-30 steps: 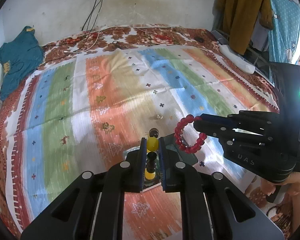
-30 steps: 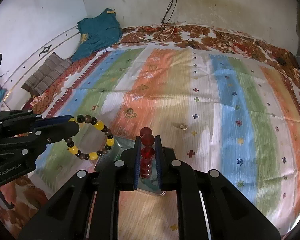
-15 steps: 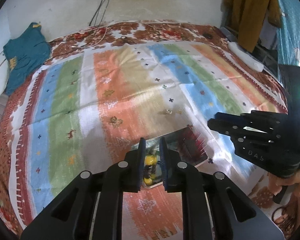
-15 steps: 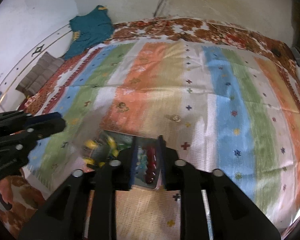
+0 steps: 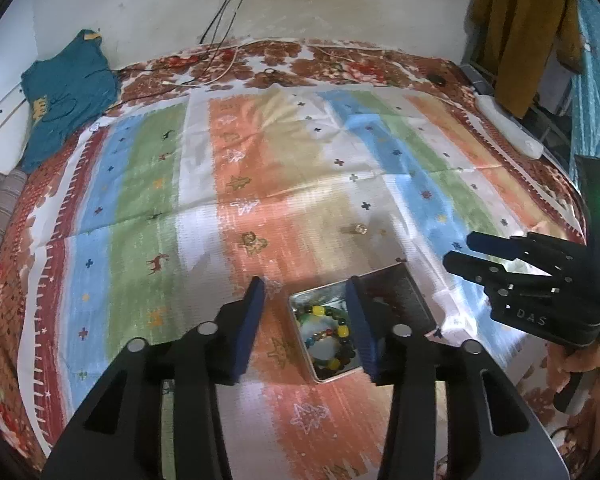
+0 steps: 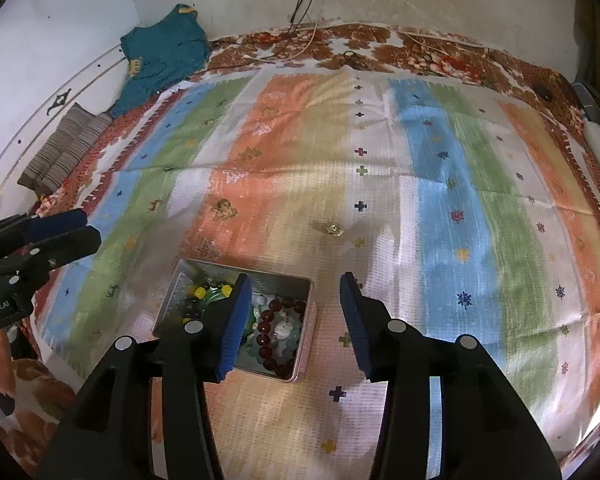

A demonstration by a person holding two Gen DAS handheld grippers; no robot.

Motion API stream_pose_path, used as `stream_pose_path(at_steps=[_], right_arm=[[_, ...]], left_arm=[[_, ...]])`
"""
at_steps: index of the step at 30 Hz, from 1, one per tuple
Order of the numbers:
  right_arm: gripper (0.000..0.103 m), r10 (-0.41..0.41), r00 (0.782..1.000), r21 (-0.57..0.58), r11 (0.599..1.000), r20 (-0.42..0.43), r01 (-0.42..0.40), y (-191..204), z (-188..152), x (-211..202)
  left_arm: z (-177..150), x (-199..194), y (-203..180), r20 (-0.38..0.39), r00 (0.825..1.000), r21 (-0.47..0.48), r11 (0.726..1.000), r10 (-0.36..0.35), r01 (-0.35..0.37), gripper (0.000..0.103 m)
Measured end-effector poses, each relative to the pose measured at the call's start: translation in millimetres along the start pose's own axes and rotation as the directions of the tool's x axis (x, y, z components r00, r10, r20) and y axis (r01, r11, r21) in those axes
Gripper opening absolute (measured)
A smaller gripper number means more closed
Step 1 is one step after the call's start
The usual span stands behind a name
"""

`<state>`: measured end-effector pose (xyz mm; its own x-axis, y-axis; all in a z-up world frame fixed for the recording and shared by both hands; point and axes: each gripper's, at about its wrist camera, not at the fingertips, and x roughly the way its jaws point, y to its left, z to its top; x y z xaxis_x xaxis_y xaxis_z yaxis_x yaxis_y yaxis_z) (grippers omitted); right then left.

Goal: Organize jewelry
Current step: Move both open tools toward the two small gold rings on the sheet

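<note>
bracelets (image 6: 278, 334) sit in the metal tin (image 6: 302, 322) near centre on the bedspread (image 6: 440, 200). left gripper (image 5: 306, 316) and right gripper (image 6: 290, 314) both released, empty. lift straight up; small ring (image 6: 334, 230) lies far of tin, next pick.

Your right finger (image 5: 360, 328) covers the tin's (image 5: 332, 378) right half; the ornament (image 6: 334, 230) is too small to identify.
</note>
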<state>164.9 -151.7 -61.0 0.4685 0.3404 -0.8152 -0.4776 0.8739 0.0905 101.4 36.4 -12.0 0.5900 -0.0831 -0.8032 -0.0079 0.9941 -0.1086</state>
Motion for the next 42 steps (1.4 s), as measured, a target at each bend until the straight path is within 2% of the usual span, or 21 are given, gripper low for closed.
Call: stream_pose_path(at_steps=[4,10,18,21,30,42], right_arm=[[0.058,-0.007,1.0,0.013,1.0,0.006,0.007,0,5,2],[0.058,-0.013,1.0,0.038,0.999,-0.027,0.014,-7,10,17],[0.068,-0.025,0.999,0.05,0.998,-0.04,0.027,-12,21,29],[0.069,-0.021,0.998,0.052,0.998,-0.06,0.024,-13,25,37],[0.07,-0.036,0.994,0.045,0.998,-0.101,0.041,-21,41,65],[0.07,-0.044,0.987,0.044,0.998,-0.154,0.052,-26,50,101]], left_arm=[[4,8,7,-0.015,1.0,-0.021,0.999,0.025,-0.025,0.054],[16,27,18,-0.046,0.997,-0.073,0.995,0.06,-0.063,0.066],[29,52,22,-0.087,0.993,-0.079,0.993,0.075,-0.082,0.068],[33,63,25,-0.105,0.99,-0.083,0.991,0.092,-0.101,0.068],[44,95,42,-0.162,0.984,-0.133,0.987,0.067,-0.09,0.068],[52,134,53,-0.225,0.969,-0.106,0.986,0.104,-0.131,0.068]])
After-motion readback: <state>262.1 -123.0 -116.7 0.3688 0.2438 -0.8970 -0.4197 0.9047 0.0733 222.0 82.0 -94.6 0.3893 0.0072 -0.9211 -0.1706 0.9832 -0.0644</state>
